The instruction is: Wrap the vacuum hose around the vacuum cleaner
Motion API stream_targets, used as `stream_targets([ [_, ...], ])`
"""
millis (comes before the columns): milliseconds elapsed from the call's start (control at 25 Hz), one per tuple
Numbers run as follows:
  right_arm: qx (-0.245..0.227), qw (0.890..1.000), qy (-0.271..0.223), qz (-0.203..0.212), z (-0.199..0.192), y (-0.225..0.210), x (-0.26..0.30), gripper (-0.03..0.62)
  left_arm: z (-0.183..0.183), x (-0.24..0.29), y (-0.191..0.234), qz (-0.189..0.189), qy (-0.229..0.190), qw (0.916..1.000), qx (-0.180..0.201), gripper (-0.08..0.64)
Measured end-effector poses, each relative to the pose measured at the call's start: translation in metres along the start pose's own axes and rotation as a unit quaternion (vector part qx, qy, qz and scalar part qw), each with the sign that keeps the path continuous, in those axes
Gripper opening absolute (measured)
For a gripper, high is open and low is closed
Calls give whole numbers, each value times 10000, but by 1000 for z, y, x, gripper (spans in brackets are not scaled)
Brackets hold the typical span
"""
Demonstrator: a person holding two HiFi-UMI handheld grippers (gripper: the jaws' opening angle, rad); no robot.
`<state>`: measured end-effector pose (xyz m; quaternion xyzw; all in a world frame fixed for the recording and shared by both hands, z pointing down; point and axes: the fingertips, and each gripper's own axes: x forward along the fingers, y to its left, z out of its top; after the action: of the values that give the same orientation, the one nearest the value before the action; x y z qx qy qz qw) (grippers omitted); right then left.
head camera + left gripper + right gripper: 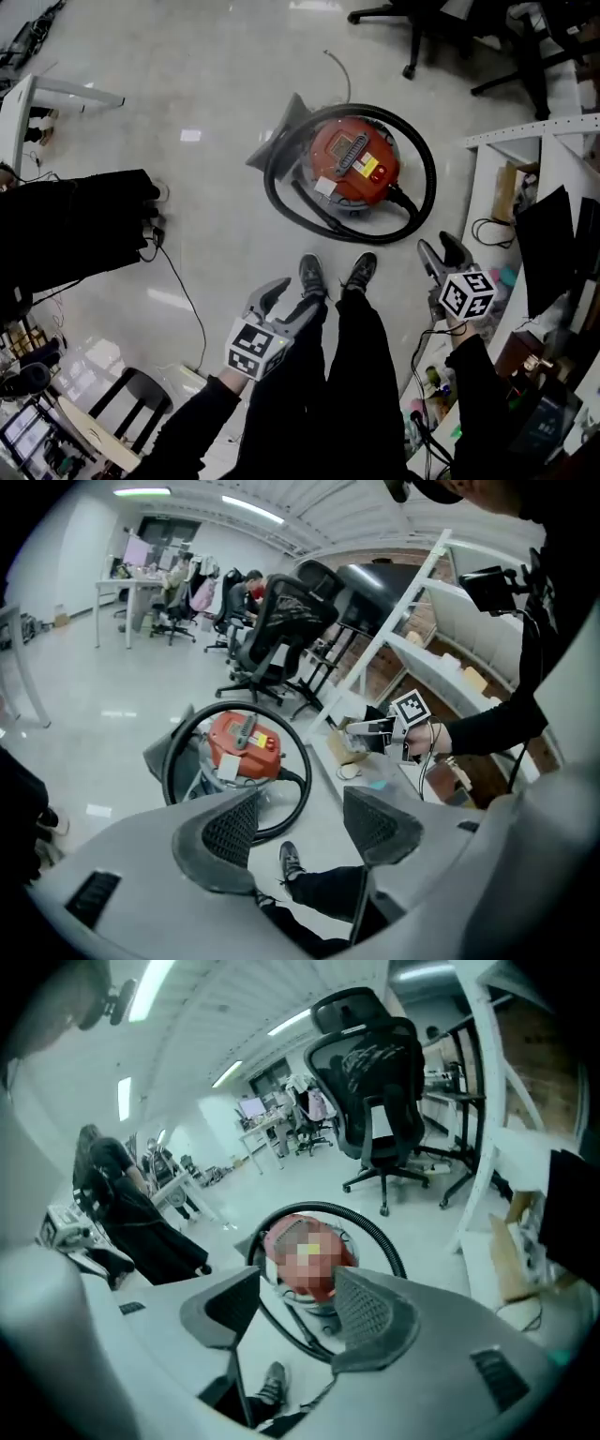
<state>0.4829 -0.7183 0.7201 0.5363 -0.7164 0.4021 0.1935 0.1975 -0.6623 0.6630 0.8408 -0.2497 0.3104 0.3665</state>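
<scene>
Apparently the wrapping is done or nearly done. In the head view the red vacuum cleaner [354, 161] stands on the pale floor in the upper centre of the frame, and the black vacuum hose [271, 178] lies in one wide ring all around its body. The ring starts from the socket on the lower right side of the machine. A grey nozzle [281, 131] points out at the upper left of the ring, so I judge that the end of the hose rests there.

Both tools are held up and well apart from the machine, near the bottom of the frame, one on each side of the person's shoes [336, 275]. The left gripper [295, 295] has its jaws parted at a middle width. In its own view only the floor, the hose [173, 761] and the vacuum cleaner [246, 747] show far behind the gap, so it carries nothing. The right gripper [438, 246], close to the white shelf [487, 187] at the right edge, is parted in the same way and is empty too. Its view shows the hose loop [375, 1227] in the distance between the pads.

I think the hands are raised like this because nothing more needs to be gripped. The loop lies loosely on the floor and not tight on the body, so it could open again if the machine is moved.
</scene>
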Motion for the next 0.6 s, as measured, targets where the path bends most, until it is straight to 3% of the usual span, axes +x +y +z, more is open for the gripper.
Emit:
stream_targets([
  [120, 569, 9979, -294, -1, -1, 46, -53, 172, 20, -14, -46, -514, -79, 9979, 383, 299],
  [320, 1055, 9924, -320, 550, -4, 138, -112, 73, 28, -63, -100, -674, -42, 9966, 480, 299],
  [480, 853, 9934, -459, 620, 5, 180, -143, 57, 53, -87, -110, -785, -352, 9925, 873, 299],
  [600, 681, 9942, -605, 578, 6, 203, -167, 50, 59, -104, -112, -722, -511, 9916, 939, 299],
])
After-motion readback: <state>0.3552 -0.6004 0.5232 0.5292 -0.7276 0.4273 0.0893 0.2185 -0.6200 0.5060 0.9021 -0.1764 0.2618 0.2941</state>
